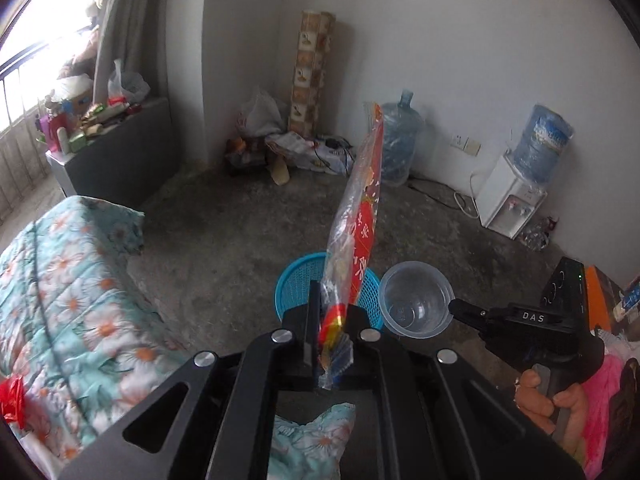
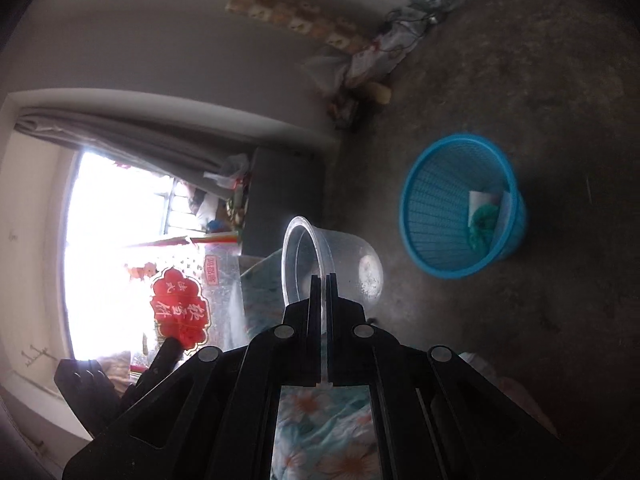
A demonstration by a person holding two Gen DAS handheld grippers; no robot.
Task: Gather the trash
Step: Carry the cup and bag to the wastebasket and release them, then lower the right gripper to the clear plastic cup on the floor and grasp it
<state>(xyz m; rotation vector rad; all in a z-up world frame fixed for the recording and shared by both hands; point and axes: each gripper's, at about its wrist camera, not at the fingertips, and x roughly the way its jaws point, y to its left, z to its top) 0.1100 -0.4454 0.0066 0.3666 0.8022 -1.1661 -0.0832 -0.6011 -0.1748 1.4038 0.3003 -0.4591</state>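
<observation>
Blue basket [image 2: 460,208] on seemingly concrete floor [image 2: 540,80].

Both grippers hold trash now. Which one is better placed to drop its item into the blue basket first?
Probably left: the left gripper holds its plastic wrapper directly before the blue basket, while the right gripper keeps its clear cup beside it.

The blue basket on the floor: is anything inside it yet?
Yes. The blue basket holds a white paper piece and something crumpled and green. Its far wall hides whatever lies beneath them.
</observation>
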